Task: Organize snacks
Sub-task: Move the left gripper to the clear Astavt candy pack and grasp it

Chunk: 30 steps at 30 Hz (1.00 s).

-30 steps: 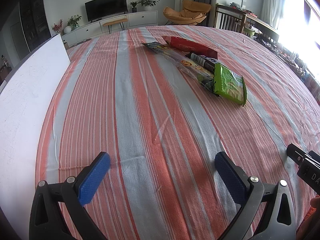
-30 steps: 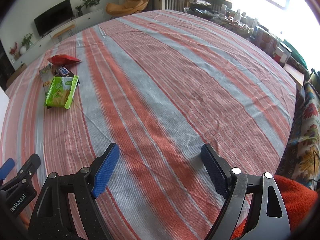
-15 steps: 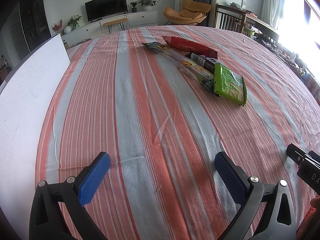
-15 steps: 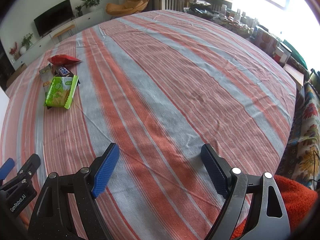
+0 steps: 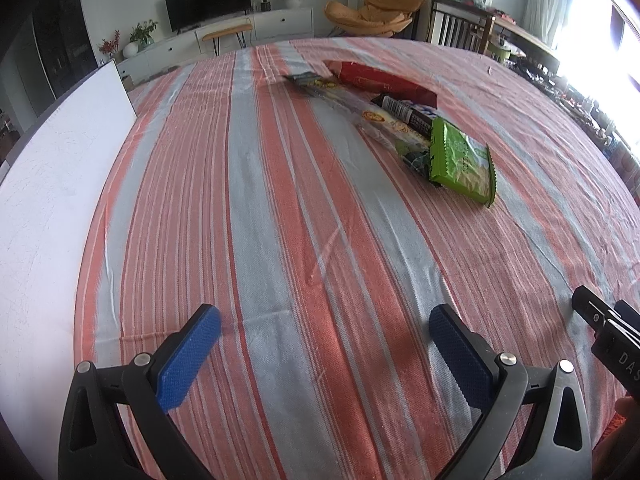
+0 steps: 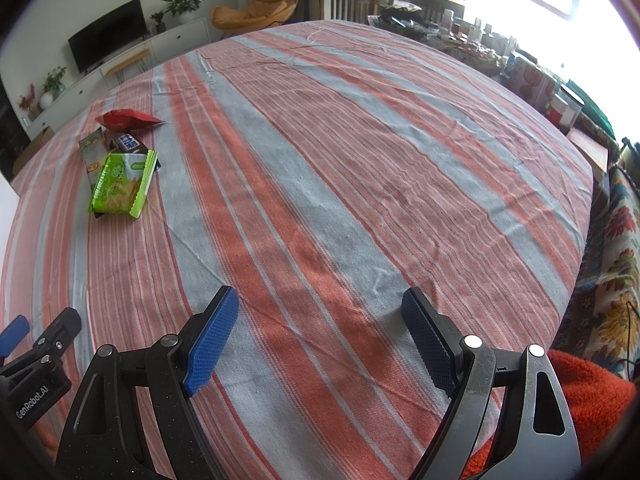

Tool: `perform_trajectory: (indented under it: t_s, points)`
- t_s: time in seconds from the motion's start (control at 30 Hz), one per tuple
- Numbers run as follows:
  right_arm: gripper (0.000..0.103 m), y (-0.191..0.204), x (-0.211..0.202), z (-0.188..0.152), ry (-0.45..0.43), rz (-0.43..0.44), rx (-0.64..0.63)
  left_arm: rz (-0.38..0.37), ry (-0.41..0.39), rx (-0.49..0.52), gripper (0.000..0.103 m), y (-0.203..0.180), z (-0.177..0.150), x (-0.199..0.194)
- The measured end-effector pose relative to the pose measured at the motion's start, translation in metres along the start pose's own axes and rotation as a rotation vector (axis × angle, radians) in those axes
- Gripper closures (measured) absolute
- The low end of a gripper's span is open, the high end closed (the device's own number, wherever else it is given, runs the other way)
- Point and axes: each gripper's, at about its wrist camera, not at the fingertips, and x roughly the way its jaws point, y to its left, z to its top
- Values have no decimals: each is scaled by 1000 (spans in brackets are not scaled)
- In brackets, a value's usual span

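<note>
Both my tongs sit low over the near edge of the surface [image 5: 280,200], which is covered in an orange-and-grey striped cloth. Left tongs [image 5: 324,344]: jaws wide apart, nothing between them. Right tongs [image 6: 316,332]: same, spread wide, empty.

Snacks are clustered in one overlapping pile on the far part of the cloth, well apart from both tongs. In the left view they lie ahead and to the right: green packet [image 5: 460,160] nearest, partly on top of a long clear-wrapped biscuit pack [image 5: 360,108] and a dark bar [image 5: 404,110], with a red packet [image 5: 380,80] furthest back. The right view has the same pile far left.

Left view only: a white board [image 5: 52,184] along the left edge of the surface, and the tip of my right tool at the lower right frame edge. It also shows the full length of the biscuit pack, mostly hidden in the right view.

Right view only: the right edge of the surface, a floral-patterned cloth [image 6: 612,264] beside it, an orange fuzzy fabric [image 6: 588,396] at lower right, and cluttered items by the window. My left tool shows at its lower left edge.
</note>
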Motion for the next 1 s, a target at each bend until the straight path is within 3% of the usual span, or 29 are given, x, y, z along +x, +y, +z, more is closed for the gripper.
perform_trajectory:
  t_s: [0.07, 0.17, 0.33, 0.5, 0.67, 0.77, 0.83, 0.87, 0.9, 0.93, 1.0]
  points:
    - [16, 0, 0, 0, 0, 0, 1, -11, 33, -30, 0, 4, 10, -2]
    - [16, 0, 0, 0, 0, 0, 0, -49, -5, -94, 0, 10, 37, -13]
    - [14, 1, 1, 1, 1, 4, -6, -77, 6, -155, 1, 4, 104, -4]
    - [14, 2, 1, 1, 1, 4, -6, -3, 54, -154, 3, -11, 154, 37]
    - [14, 4, 2, 2, 0, 7, -10, 78, 100, -158, 7, -18, 147, 72]
    - [14, 5, 2, 2, 0, 6, -10, 95, 53, -179, 6, -8, 131, 76]
    - [14, 5, 3, 2, 0, 6, -10, 147, -5, -177, 6, 3, 126, 73]
    - [14, 5, 3, 2, 0, 7, -10, 164, -22, -176, 9, 9, 125, 72]
    - [14, 5, 2, 2, 0, 7, -11, 157, -40, -179, 28, 16, 124, 69]
    - [14, 5, 2, 2, 0, 7, -10, 124, -51, -178, 61, 22, 124, 66]
    - [14, 5, 3, 2, 0, 7, -10, 150, -28, -112, 79, 26, 124, 63]
